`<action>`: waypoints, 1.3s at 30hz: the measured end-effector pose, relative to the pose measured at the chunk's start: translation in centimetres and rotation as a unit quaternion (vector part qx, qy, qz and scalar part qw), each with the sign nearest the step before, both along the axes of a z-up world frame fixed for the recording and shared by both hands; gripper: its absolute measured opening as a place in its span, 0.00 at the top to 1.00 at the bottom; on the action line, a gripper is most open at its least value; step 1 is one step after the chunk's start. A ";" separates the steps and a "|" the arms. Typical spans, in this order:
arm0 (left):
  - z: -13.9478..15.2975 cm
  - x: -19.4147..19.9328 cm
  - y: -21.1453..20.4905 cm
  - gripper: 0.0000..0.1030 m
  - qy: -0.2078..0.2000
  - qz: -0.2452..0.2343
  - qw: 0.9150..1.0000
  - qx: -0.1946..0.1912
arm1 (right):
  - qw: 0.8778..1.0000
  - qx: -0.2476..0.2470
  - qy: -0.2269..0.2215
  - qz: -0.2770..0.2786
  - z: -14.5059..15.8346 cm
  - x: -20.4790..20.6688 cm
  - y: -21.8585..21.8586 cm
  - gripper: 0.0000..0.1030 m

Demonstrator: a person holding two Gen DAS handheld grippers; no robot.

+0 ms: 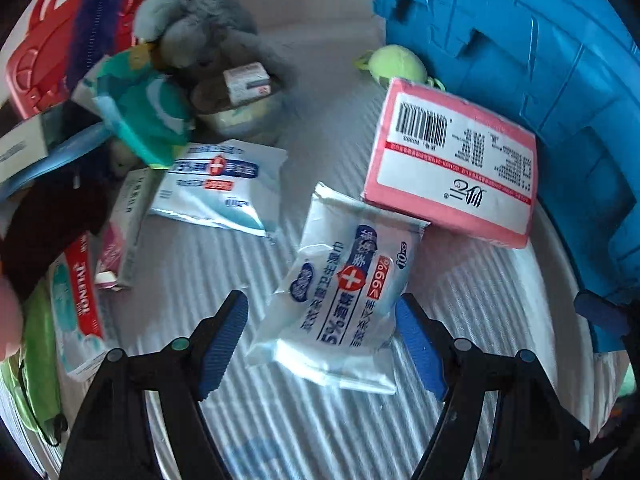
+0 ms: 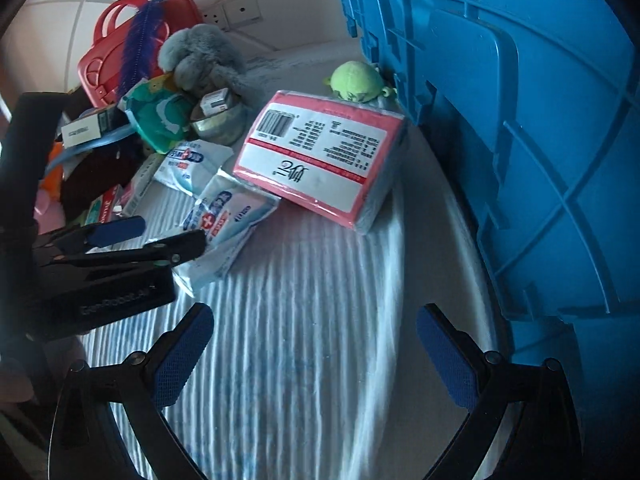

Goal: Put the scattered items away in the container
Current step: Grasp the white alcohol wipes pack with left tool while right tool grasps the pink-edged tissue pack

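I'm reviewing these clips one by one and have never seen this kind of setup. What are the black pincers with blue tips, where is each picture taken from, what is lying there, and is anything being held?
There is no robot. A person holds a hand-operated two-finger gripper in each hand, each carrying a wide-angle camera that looks forward along its fingers. One picture comes from the left gripper, the other from the right gripper.

On the striped surface lie two wet-wipe packs, a near one and a farther one, a pink tissue pack, a green plush toy, a grey plush toy, a red case and smaller boxes. The big blue container stands on the right.

Nothing is held. Both grippers are open; the near wipe pack lies between the left gripper's fingers, which do not press on it. The right one hangs over bare surface.
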State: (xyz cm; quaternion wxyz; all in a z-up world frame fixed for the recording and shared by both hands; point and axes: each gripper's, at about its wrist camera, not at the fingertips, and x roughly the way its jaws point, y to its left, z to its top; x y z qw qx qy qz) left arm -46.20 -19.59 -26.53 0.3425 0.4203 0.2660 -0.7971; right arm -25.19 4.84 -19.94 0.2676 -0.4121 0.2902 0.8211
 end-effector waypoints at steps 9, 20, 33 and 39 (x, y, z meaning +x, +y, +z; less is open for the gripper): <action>-1.7 7.7 -2.3 0.39 -0.009 0.162 0.987 -0.001 | 1.000 -0.010 -0.003 -0.013 -2.6 -3.3 2.9 0.00; -2.4 13.6 -2.2 0.40 0.007 0.223 0.974 0.023 | 0.969 -0.036 0.032 0.243 -1.6 -8.1 -1.4 0.02; -1.6 11.3 -2.6 0.39 0.010 0.194 0.981 0.025 | 0.969 0.112 -0.017 0.220 0.1 -12.0 2.4 0.00; -1.1 9.9 -2.3 0.39 0.015 0.173 0.984 0.033 | 0.956 0.171 -0.027 0.238 -0.6 -13.5 2.6 0.00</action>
